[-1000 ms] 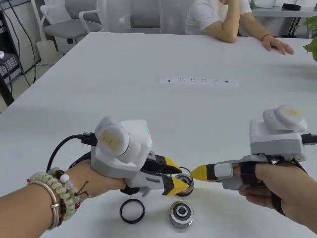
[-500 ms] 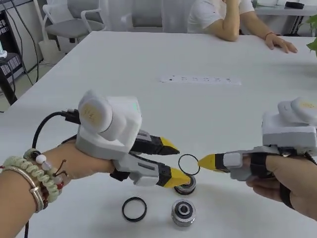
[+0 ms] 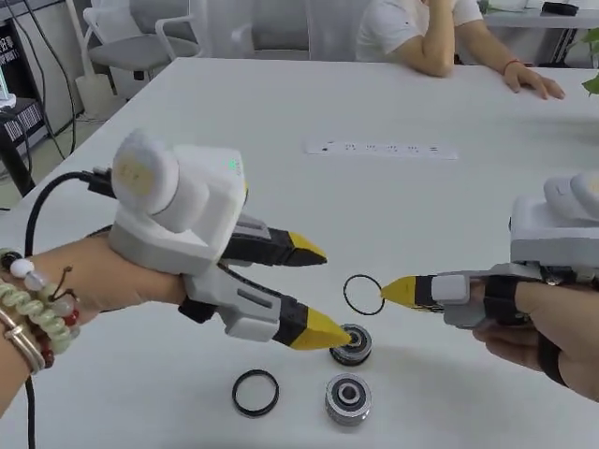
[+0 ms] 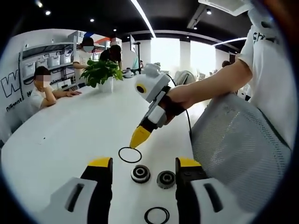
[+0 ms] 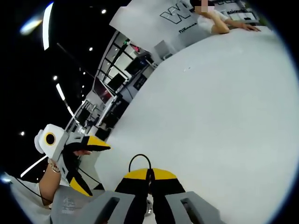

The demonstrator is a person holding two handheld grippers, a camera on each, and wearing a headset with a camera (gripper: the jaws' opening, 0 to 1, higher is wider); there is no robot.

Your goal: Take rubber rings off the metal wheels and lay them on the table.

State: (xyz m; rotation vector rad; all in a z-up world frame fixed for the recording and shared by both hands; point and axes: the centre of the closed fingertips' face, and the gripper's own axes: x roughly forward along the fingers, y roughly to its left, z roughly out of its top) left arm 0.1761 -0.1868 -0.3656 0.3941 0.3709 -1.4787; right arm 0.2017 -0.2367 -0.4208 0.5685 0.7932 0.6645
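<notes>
My right gripper [image 3: 388, 292] is shut on a thin black rubber ring [image 3: 363, 295] and holds it just above the white table [image 3: 281, 140]. The same ring [image 5: 139, 163] hangs from its yellow tips in the right gripper view. My left gripper [image 3: 323, 292] is open, one jaw above the other, and hovers left of the ring. Its lower tip is just over a metal wheel [image 3: 351, 344]. A second wheel [image 3: 348, 398] stands nearer to me, with a loose ring [image 3: 255, 392] flat on the table to its left. In the left gripper view both wheels [image 4: 140, 173] [image 4: 166, 179] lie between the open jaws.
A white power strip [image 3: 379, 149] lies across the middle of the table. A person [image 3: 421, 37] sits at the far side with one arm on the tabletop. An office chair [image 3: 131, 47] stands at the far left corner. A potted plant [image 4: 100, 72] stands on the table.
The right gripper has drawn the ring to the right, off the wheel. The left gripper has lifted off that wheel and moved left.
</notes>
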